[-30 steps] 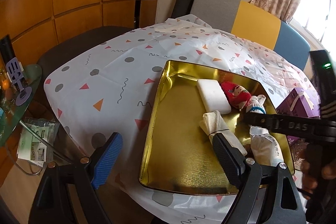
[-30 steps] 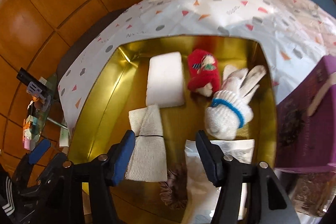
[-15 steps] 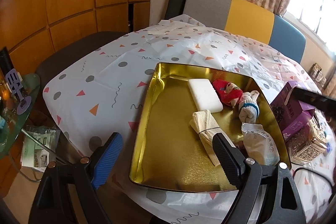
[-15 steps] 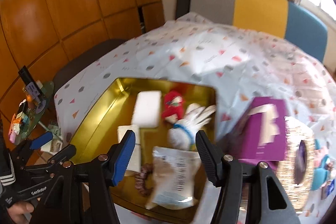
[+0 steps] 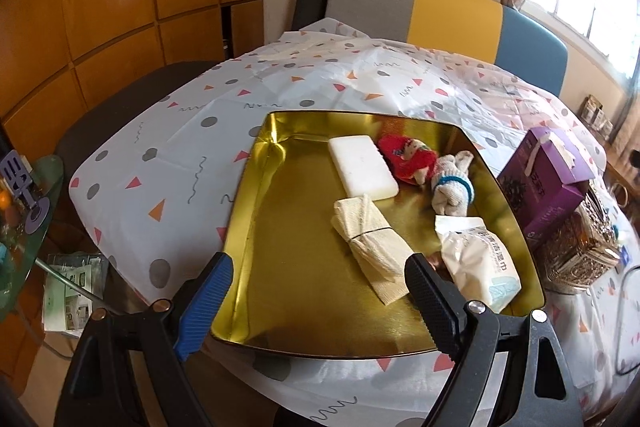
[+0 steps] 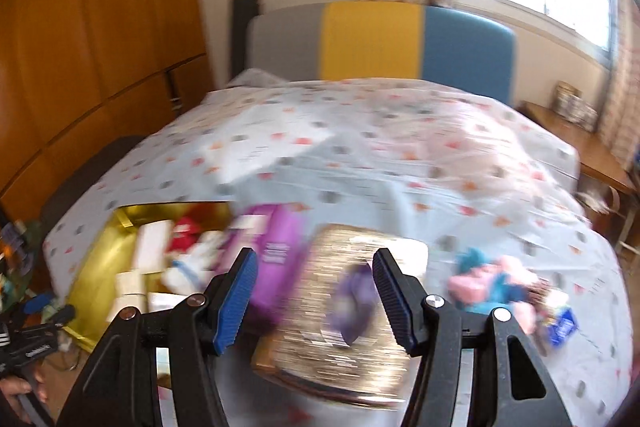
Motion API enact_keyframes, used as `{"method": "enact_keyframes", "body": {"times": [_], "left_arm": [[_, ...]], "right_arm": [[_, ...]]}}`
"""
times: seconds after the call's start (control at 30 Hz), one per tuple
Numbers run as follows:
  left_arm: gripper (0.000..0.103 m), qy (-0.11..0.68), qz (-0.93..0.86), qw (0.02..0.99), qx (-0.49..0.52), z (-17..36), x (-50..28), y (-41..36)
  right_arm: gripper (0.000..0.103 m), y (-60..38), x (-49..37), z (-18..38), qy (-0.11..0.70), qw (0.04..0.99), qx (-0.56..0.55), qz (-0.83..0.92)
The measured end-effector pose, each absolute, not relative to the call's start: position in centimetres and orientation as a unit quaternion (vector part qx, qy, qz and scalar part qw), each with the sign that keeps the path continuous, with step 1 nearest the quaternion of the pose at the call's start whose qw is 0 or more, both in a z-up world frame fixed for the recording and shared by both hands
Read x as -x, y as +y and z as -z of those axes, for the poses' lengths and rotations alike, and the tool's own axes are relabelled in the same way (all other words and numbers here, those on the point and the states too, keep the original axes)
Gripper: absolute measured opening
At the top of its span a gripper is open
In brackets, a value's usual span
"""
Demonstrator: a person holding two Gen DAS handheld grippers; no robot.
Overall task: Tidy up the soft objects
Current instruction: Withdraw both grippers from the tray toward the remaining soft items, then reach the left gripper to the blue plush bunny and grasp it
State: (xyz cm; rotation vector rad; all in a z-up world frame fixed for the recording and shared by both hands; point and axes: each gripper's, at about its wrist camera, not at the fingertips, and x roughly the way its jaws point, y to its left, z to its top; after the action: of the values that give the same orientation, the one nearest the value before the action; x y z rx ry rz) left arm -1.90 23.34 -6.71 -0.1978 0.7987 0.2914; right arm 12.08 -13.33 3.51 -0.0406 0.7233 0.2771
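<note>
**Both grippers empty, more soft things waiting off to the right**

A gold tray (image 5: 288, 307) sits on a bench covered by a patterned cloth (image 5: 192, 147). Inside it, gathered toward the right half, lie 5 soft things: a white sponge (image 5: 362, 167), a red doll (image 5: 408, 157), a white sock (image 5: 452, 189) banded in blue, a folded cream cloth (image 5: 372, 243) tied around its middle, and a wipes pack (image 5: 478, 263). Something small and dark peeks out between the cloth and the pack; it is too hidden to name. Grouping them in 1 tray looks like the sorting itself, with the tray's left half bare for more.

The left gripper (image 5: 316, 301) hovers over the tray's near edge, fingers spread wide and holding nothing. The cream cloth's near end lies just inside its right finger (image 5: 434, 301); the rest sit farther ahead.

The right wrist view is badly blurred. The right gripper (image 6: 314, 297) is also spread apart and empty, pointing over a purple box (image 6: 276, 255) and a glittery gold box (image 6: 340, 311) beside the tray. Past its right finger, well apart from the tray, lies a pink and blue soft heap (image 6: 492, 281) on the cloth. My guess is that this heap is the next thing to fetch; the blur hides its exact shape.
</note>
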Motion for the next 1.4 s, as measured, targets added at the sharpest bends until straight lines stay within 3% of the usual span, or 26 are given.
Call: {"method": "enact_keyframes", "body": {"times": [0.2,0.37,0.53,0.87,1.17,1.3,1.4], "left_arm": [[0.088,0.395,-0.131,0.905,0.094,6.8,1.6,22.8],[0.087,0.368,-0.107,0.92,0.084,4.8,1.3,21.4],[0.087,0.339,-0.045,0.938,0.052,1.2,-0.7,17.4],[0.087,0.32,0.142,0.937,-0.006,-3.6,-5.5,3.8],[0.088,0.319,0.237,0.914,-0.085,-4.5,-8.0,-9.2],[0.088,0.359,0.268,0.889,-0.093,-3.0,-9.9,-13.4],[0.08,0.398,0.277,0.871,-0.081,-1.4,-11.6,-15.4]], "right_arm": [[0.06,-24.2,-14.1,-1.5,0.358,0.934,-0.007,0.013],[0.06,-33.8,-15.6,3.8,0.391,0.906,-0.055,0.156],[0.06,-40.3,-14.1,7.2,0.417,0.863,-0.19,0.212],[0.06,-41.6,-13.1,8.1,0.437,0.84,-0.257,0.194],[0.06,-43.9,-12.6,8.6,0.425,0.82,-0.319,0.211],[0.06,-43.9,-12.7,8.4,0.423,0.821,-0.322,0.208],[0.06,-44.1,-12.7,8.6,0.424,0.817,-0.332,0.204]]}}
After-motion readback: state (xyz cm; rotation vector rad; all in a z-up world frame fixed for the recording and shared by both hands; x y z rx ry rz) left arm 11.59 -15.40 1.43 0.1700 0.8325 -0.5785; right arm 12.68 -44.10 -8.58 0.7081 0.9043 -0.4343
